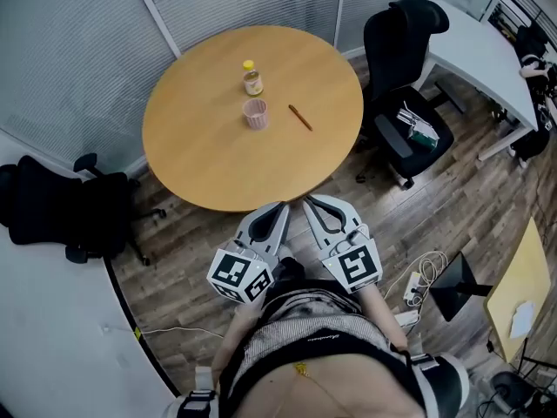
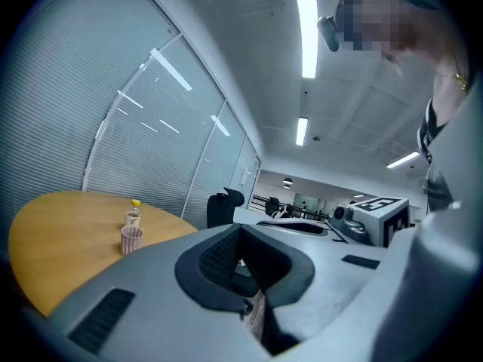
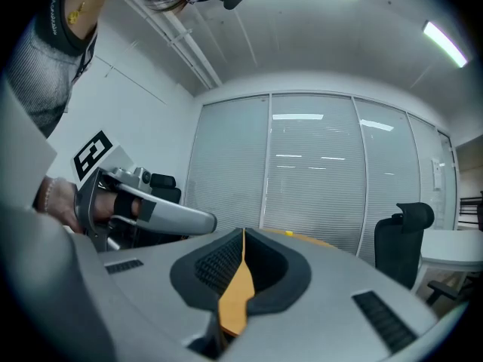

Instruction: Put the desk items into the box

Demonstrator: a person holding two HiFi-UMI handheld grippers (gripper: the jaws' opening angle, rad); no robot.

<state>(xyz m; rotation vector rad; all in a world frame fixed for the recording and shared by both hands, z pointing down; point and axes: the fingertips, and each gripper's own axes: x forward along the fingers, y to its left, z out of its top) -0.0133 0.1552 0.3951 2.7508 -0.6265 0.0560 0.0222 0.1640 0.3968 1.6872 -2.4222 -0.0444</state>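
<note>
Wooden table [image 1: 200,164] bearing bottle [image 1: 252,78], cup [image 1: 256,113], pencil [image 1: 300,117]; black chair [image 1: 392,50] beside.

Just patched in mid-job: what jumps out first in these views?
A round wooden table dominates the head view, with a yellow-capped bottle, a pink cup and what looks like a pencil grouped near its middle. The left tool and right tool hover shut and empty just off its near edge, close to the person's body.
</note>
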